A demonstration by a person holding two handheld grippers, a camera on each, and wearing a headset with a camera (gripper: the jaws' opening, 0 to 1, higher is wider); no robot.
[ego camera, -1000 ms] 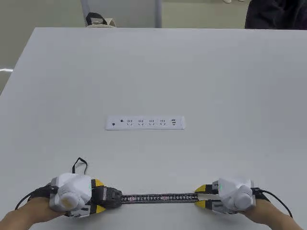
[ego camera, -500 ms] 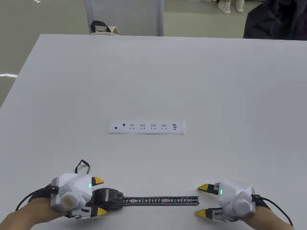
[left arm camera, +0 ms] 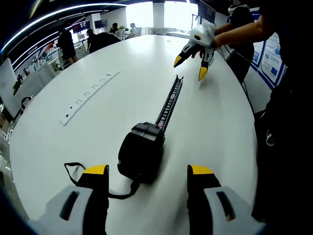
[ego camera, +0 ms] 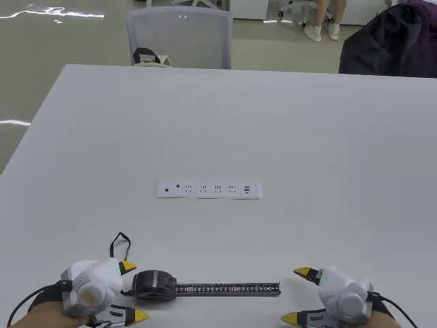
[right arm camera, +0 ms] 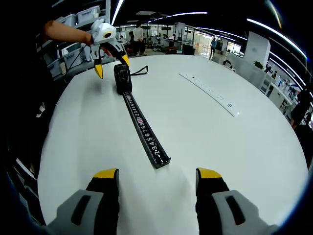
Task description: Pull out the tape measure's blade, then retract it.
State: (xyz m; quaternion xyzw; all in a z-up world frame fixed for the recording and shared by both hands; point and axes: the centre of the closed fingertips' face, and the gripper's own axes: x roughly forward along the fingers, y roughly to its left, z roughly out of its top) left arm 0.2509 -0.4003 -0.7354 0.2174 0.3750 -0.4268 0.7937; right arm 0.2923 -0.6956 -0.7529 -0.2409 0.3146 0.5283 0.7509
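From the head view, the tape measure (ego camera: 153, 285) lies on the white table (ego camera: 328, 150) close to its near edge, left of the middle. Its blade (ego camera: 229, 290) is drawn out flat and runs to the right along that edge. Your left gripper (ego camera: 132, 291) sits just behind the black case with its jaws spread, gripping nothing. Your right gripper (ego camera: 296, 295) is just beyond the blade's free end, jaws also spread and empty. A white power strip (ego camera: 208, 190) lies farther in, around the table's middle, and a grey chair (ego camera: 179, 37) stands past the far edge.

In the left gripper view, the case sits just ahead of your two yellow tips, in line with the gap between them, and neither tip touches it. Its black strap (left arm camera: 80, 171) loops by the left tip. The blade runs straight away toward your other gripper.

In the right gripper view, the blade's hooked end lies just ahead of the wide-apart tips, untouched. The case rests at the far end of the blade, beside your left gripper.
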